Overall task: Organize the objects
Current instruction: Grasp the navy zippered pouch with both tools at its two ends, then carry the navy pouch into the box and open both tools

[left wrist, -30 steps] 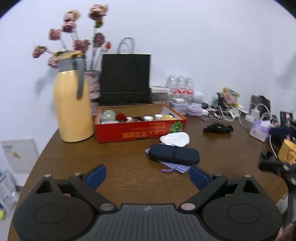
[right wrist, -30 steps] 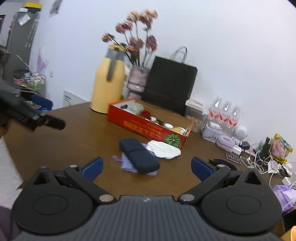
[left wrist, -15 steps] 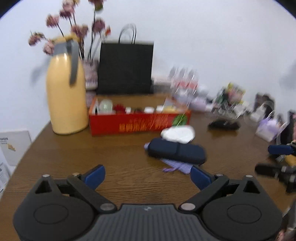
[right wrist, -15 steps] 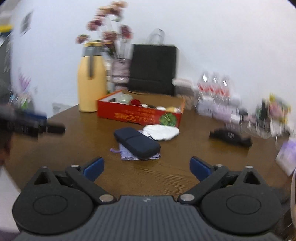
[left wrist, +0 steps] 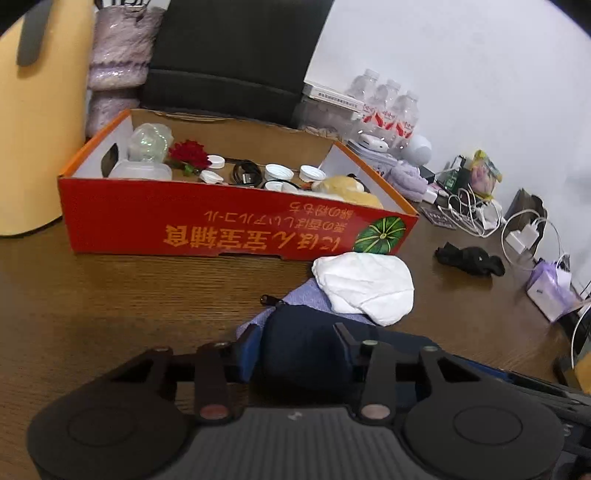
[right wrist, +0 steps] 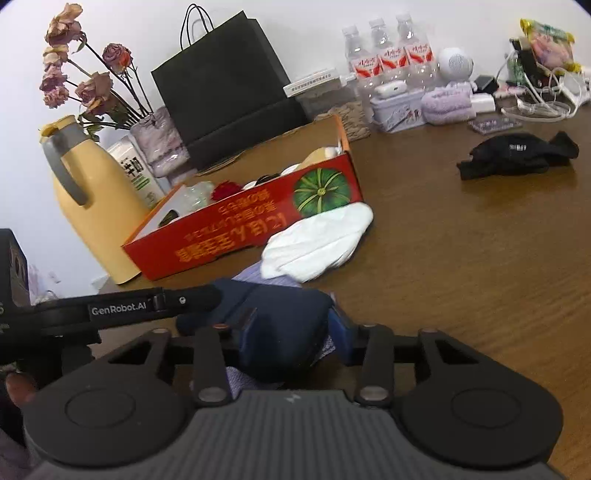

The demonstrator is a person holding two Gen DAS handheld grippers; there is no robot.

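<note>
Two claws, left claw (left wrist: 295,350) and right claw (right wrist: 291,332), are closing on the navy pouch (left wrist: 306,343) (between the jaws). Closure should be completed before it is lifted level off the worktop (left wrist: 110,302).

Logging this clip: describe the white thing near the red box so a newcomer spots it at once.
Find the long red box on the wooden table. At its pumpkin-picture corner lies a crumpled white cloth, partly over a lilac pouch. It is the only white, rumpled item there; the navy case beside it is dark and smooth.

Plain white wall (right wrist: 314,22) behind dark wood-grain table (right wrist: 461,258); even indoor light, soft shadows
</note>
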